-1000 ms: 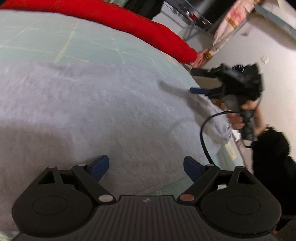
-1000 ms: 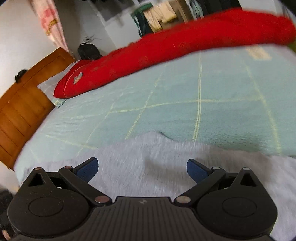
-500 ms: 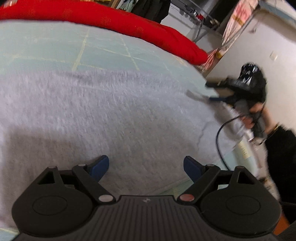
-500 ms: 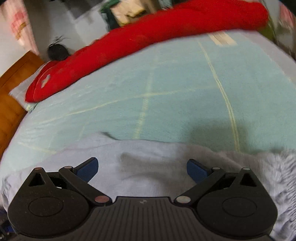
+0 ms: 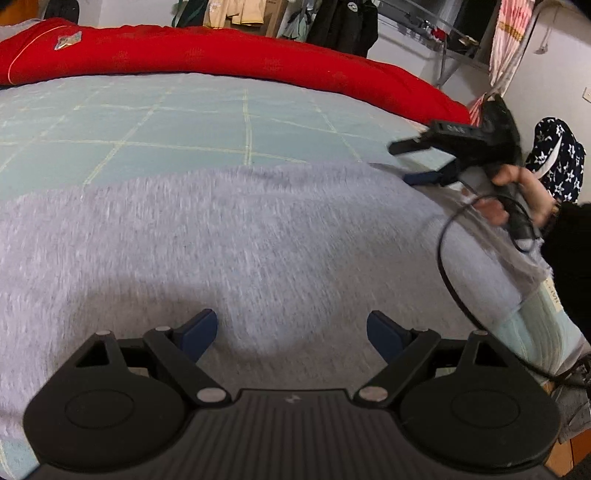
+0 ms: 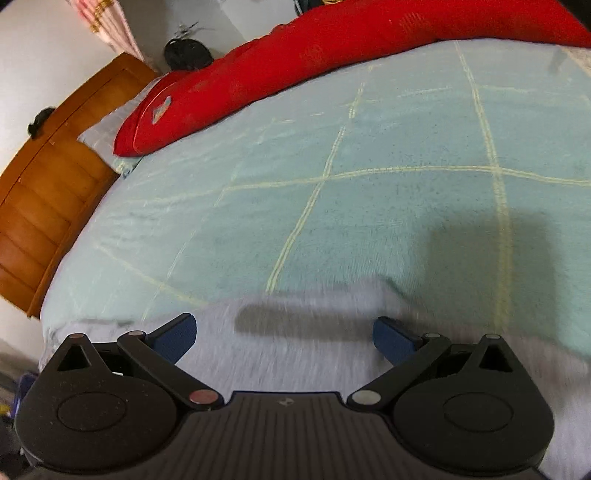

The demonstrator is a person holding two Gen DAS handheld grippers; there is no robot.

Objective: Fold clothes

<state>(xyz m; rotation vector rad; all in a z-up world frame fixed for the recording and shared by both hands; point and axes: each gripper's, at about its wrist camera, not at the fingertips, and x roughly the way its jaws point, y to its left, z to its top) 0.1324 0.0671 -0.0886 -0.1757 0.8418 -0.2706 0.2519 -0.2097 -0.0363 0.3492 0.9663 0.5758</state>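
A fuzzy light-grey garment (image 5: 258, 240) lies spread flat over the near part of the bed. My left gripper (image 5: 291, 332) hovers above its near half, jaws wide open, nothing between the blue pads. In the right wrist view the garment's far edge (image 6: 303, 354) runs just under my right gripper (image 6: 284, 336), which is open and empty too. From the left wrist view, the right gripper (image 5: 417, 162) sits at the garment's far right corner, held by a hand (image 5: 517, 184) with a black cable looping down.
The bed has a pale teal sheet with a yellow grid (image 6: 369, 184). A long red quilt (image 5: 240, 55) lies along its far side. A wooden headboard (image 6: 44, 206) stands at the left end. Clothes hang on a rack (image 5: 343, 22) behind. A dark sleeve (image 5: 569, 258) is at right.
The right gripper has dropped closer to the garment's far edge and its view has swung left. The left gripper has lifted and tilted up, showing more of the bed. Both stay open.
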